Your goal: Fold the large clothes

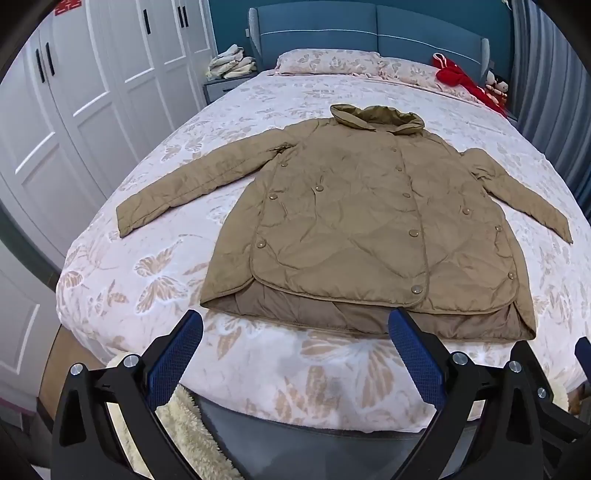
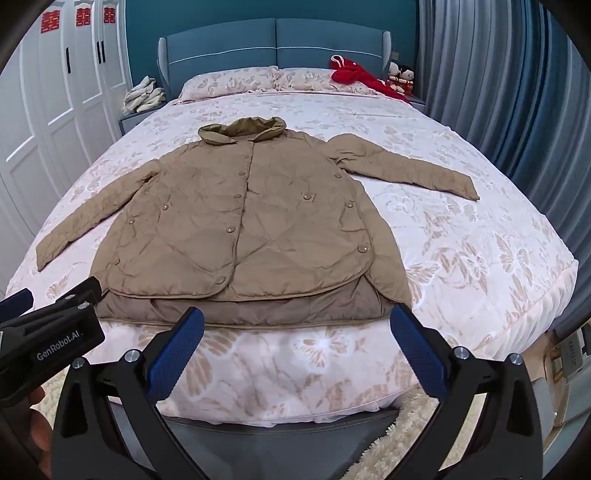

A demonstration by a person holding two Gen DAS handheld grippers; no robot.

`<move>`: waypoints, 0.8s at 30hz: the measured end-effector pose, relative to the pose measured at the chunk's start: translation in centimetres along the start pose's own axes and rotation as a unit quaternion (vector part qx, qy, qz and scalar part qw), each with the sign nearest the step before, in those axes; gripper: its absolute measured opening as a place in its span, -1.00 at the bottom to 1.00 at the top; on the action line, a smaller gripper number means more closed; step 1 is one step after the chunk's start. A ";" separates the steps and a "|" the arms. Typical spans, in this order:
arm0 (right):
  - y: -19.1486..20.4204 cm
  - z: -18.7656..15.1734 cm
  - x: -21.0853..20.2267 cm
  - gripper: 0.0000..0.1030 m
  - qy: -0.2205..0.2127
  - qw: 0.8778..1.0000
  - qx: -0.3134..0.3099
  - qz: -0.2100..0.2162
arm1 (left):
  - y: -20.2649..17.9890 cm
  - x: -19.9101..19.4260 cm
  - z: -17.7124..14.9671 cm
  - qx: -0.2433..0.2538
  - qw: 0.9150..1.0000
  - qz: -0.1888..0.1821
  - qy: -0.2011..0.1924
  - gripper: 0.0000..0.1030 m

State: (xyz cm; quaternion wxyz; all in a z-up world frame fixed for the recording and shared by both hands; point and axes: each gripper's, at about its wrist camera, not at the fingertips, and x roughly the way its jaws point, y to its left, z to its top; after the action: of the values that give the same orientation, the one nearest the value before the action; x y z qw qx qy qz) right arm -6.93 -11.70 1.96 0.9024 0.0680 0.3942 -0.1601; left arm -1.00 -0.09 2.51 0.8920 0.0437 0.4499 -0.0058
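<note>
Jacket (image 1: 354, 221) of quilted tan cloth lies flat and face up on the bed (image 1: 147, 280), buttoned, collar toward the headboard (image 1: 369, 33) and hem toward the near edge, both sleeves spread out to the sides. The left gripper (image 1: 295, 347) hangs above the foot of the bed with its blue-padded fingers (image 1: 177, 354) spread wide and nothing between them; the hem lies just beyond the fingertips, apart from them. The right gripper (image 2: 297, 345) stands the same way, jaws fully apart and empty, its fingers (image 2: 417, 350) short of the hem, with the jacket's lower right corner just past its right fingertip. In the right wrist view the left gripper shows at the left edge, near the jacket's lower left corner.
</note>
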 end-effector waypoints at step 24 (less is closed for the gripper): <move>1.7 0.7 -2.0 0.91 -0.005 1.000 -0.013 0.027 | 2.1 -2.6 0.3 -0.013 1.000 0.008 -0.004 0.90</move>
State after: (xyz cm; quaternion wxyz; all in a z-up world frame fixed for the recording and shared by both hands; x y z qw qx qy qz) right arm -7.17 -9.85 3.90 0.9092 0.0663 0.3896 -0.1313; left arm -2.19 1.95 4.89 0.8944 0.0355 0.4457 0.0066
